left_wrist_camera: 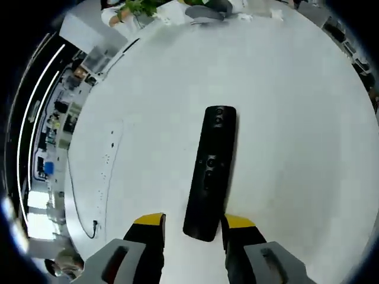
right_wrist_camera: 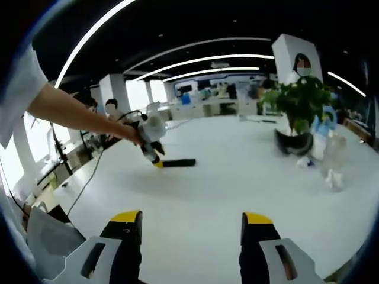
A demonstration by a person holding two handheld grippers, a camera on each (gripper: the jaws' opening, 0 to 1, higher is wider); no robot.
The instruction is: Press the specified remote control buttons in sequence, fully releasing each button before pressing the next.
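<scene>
A long black remote control (left_wrist_camera: 211, 168) lies flat on the white table (left_wrist_camera: 296, 130), with its round buttons at the far end. My left gripper (left_wrist_camera: 195, 222) is open, its yellow-tipped jaws standing on either side of the remote's near end with a gap on the left. In the right gripper view, the left gripper (right_wrist_camera: 155, 158) is held by a person's arm (right_wrist_camera: 77, 115) and points down at the near end of the remote (right_wrist_camera: 179, 162). My right gripper (right_wrist_camera: 192, 220) is open over bare table, well short of the remote.
A potted plant (right_wrist_camera: 302, 109) in a dark pot and some clear plastic items (right_wrist_camera: 331, 160) stand at the table's right side. A thin cable (left_wrist_camera: 98, 189) runs along the table's left edge. Office desks lie beyond.
</scene>
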